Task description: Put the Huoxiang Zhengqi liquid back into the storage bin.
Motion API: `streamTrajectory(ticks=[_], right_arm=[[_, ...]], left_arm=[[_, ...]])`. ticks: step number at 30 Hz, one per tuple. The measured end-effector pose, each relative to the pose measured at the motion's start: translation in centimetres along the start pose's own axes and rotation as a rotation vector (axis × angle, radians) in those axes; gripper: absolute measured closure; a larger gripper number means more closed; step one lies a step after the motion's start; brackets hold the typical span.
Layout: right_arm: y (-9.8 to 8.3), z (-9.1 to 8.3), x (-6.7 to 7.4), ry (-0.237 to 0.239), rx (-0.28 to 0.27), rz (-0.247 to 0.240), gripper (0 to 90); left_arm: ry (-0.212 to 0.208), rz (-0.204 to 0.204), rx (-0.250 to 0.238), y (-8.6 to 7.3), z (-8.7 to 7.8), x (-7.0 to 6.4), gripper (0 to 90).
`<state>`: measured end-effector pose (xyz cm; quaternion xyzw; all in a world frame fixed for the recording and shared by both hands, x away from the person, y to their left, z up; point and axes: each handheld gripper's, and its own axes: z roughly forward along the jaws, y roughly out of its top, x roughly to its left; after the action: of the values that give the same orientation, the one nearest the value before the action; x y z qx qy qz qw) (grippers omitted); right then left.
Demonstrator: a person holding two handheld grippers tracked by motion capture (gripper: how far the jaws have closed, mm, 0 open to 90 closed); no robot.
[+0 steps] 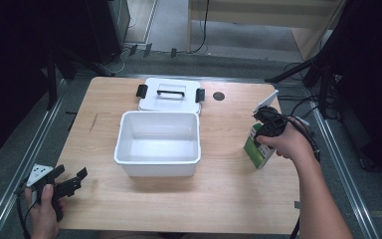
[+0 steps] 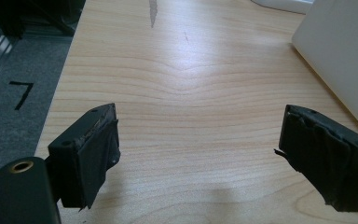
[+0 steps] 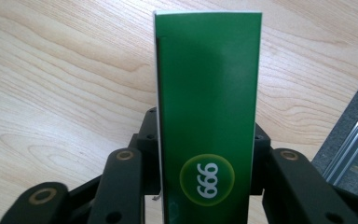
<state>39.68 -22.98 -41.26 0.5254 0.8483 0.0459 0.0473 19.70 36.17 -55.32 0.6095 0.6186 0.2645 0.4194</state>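
White and rectangular, an open plastic bin (image 1: 157, 143) sits at the middle of a light wooden table (image 1: 179, 199), with nothing inside it. Its white lid (image 1: 169, 94), with a black handle and black clips, lies flat on the table just behind the bin, touching its back edge. To the bin's right, the right gripper (image 1: 264, 130) has its jaws closed on a green and white carton (image 1: 256, 149), which stands at the table's right side. The carton's green face (image 3: 207, 116) carries a round badge with digits. At the table's near left corner, the left gripper (image 1: 74, 179) is held with jaws spread wide, holding nothing.
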Motion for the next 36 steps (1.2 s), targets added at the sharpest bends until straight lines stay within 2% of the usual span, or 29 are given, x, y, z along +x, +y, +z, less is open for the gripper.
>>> streamTrajectory(ticks=[9, 13, 14, 16, 20, 21, 22, 23, 27, 28, 29, 31, 32, 33, 34, 35, 36], right_arm=[[-0.3, -0.8, 0.5, 0.022, -0.017, -0.087, 64.6], [-0.3, -1.8, 1.5, 0.032, -0.035, -0.178, 64.6], [-0.3, -1.8, 1.5, 0.032, -0.035, -0.178, 64.6], [-0.2, -2.5, 2.3, 0.028, -0.042, -0.23, 64.5], [0.0, -3.3, 3.1, 0.029, -0.049, -0.26, 64.5], [0.1, -3.5, 3.3, 0.025, -0.057, -0.288, 64.4], [0.2, -3.9, 3.9, 0.021, -0.07, -0.344, 64.4], [0.3, -4.1, 4.3, 0.015, -0.078, -0.38, 64.4], [0.4, -4.8, 5.5, -0.009, -0.082, -0.519, 64.4], [0.4, -4.8, 5.5, -0.009, -0.082, -0.519, 64.4], [0.4, -5.2, 5.9, -0.008, -0.088, -0.568, 64.4], [0.4, -5.4, 6.1, -0.005, -0.091, -0.58, 64.5], [0.4, -5.9, 6.3, 0.006, -0.11, -0.631, 64.5], [0.4, -5.9, 6.3, 0.006, -0.11, -0.631, 64.5], [0.4, -6.4, 6.6, 0.016, -0.118, -0.671, 64.5], [0.4, -6.4, 6.6, 0.016, -0.118, -0.671, 64.5], [0.5, -6.8, 6.9, 0.02, -0.117, -0.708, 64.4]], left_arm=[[0.0, -0.002, 0.0, 0.0, 0.0, 0.0, 12.9], [0.002, 0.003, -0.003, 0.0, 0.0, 0.0, 12.9], [0.002, 0.003, -0.003, 0.0, 0.0, 0.0, 12.9], [0.003, 0.003, -0.003, 0.0, 0.0, 0.0, 12.8], [0.005, 0.001, -0.003, 0.0, 0.0, 0.0, 12.0], [0.005, 0.0, -0.003, 0.0, 0.0, 0.0, 12.0], [0.005, -0.002, -0.003, 0.0, 0.0, 0.0, 11.6], [0.005, -0.006, -0.005, 0.0, 0.0, 0.0, 11.0], [0.008, -0.007, -0.004, 0.0, 0.0, 0.1, 8.9], [0.008, -0.007, -0.004, 0.0, 0.0, 0.1, 8.9], [0.015, -0.005, -0.003, 0.0, 0.0, 0.0, 8.1], [0.016, -0.006, -0.005, 0.0, 0.0, 0.0, 5.3], [0.011, -0.006, -0.005, 0.0, 0.0, 0.1, 2.8], [0.011, -0.006, -0.005, 0.0, 0.0, 0.1, 2.4], [0.016, -0.007, -0.004, 0.0, 0.0, 0.0, 2.4], [0.016, -0.007, -0.004, 0.0, 0.0, 0.0, 2.4], [0.022, -0.004, -0.002, 0.0, 0.0, 0.0, 2.4]])
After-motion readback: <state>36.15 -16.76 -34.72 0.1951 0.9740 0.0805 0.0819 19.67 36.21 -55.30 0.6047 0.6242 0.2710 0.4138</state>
